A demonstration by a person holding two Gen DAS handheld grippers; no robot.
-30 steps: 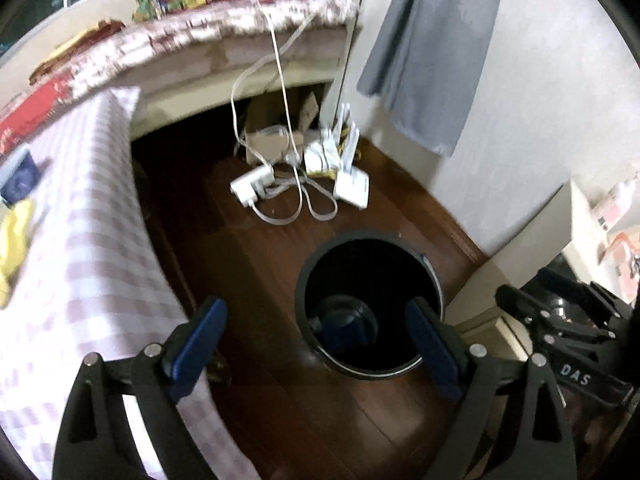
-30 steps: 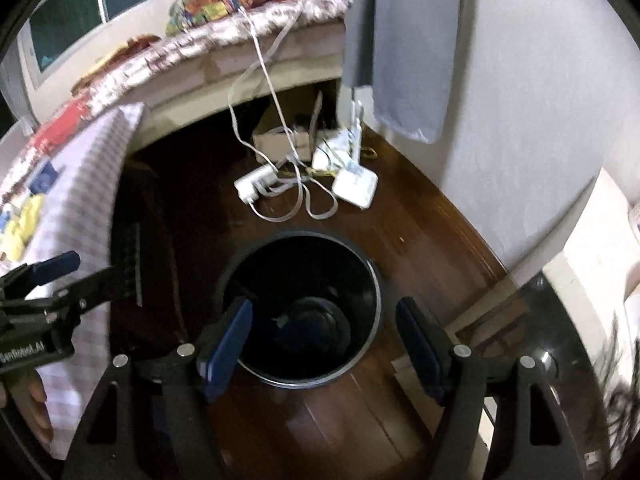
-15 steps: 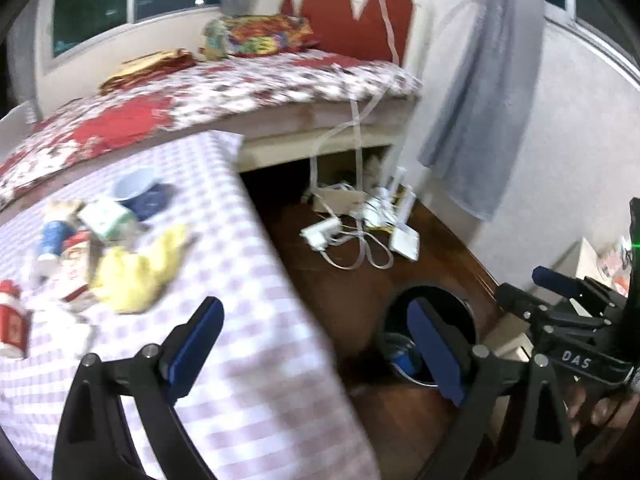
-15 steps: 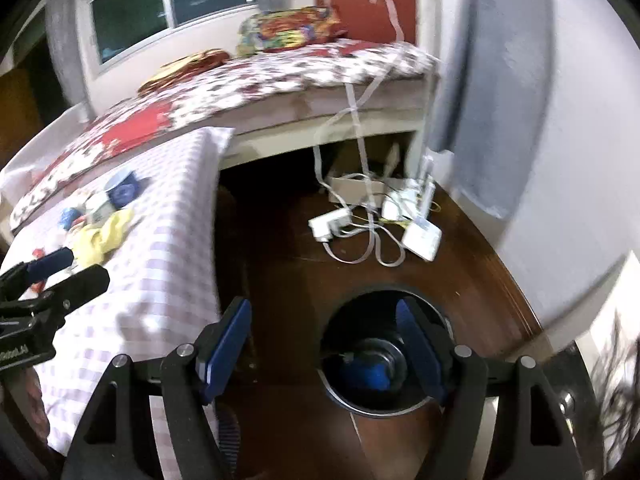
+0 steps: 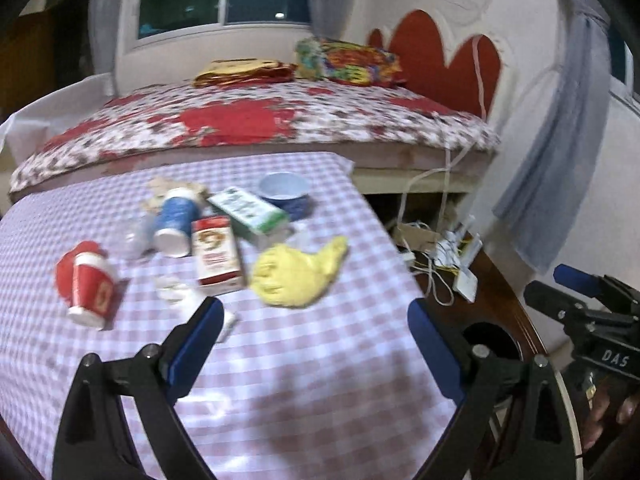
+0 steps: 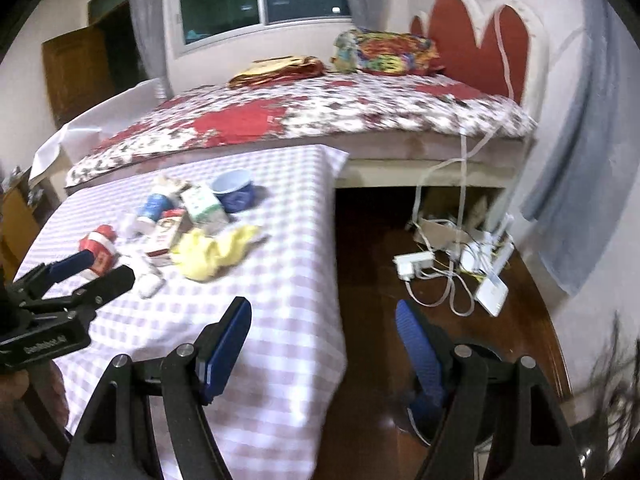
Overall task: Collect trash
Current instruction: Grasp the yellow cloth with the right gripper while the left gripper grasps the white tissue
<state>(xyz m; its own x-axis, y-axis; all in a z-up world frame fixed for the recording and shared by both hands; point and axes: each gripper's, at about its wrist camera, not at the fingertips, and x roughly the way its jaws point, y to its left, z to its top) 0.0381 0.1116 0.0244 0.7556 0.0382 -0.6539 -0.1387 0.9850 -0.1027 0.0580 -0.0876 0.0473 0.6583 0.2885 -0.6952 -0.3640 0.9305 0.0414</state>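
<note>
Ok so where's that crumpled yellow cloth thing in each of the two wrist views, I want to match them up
Left wrist: the yellow cloth lies just above centre on the checked tablecloth, right of the red-and-white carton.
Right wrist: it sits left of centre, near the table's right edge.
Shared landmark: the blue bowl, behind the cloth in both views.

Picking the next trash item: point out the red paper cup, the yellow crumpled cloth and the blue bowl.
red paper cup (image 5: 90,292), left wrist view, its side wall
yellow crumpled cloth (image 5: 292,276), left wrist view, its bunched middle
blue bowl (image 6: 236,192), right wrist view, outer wall
</note>
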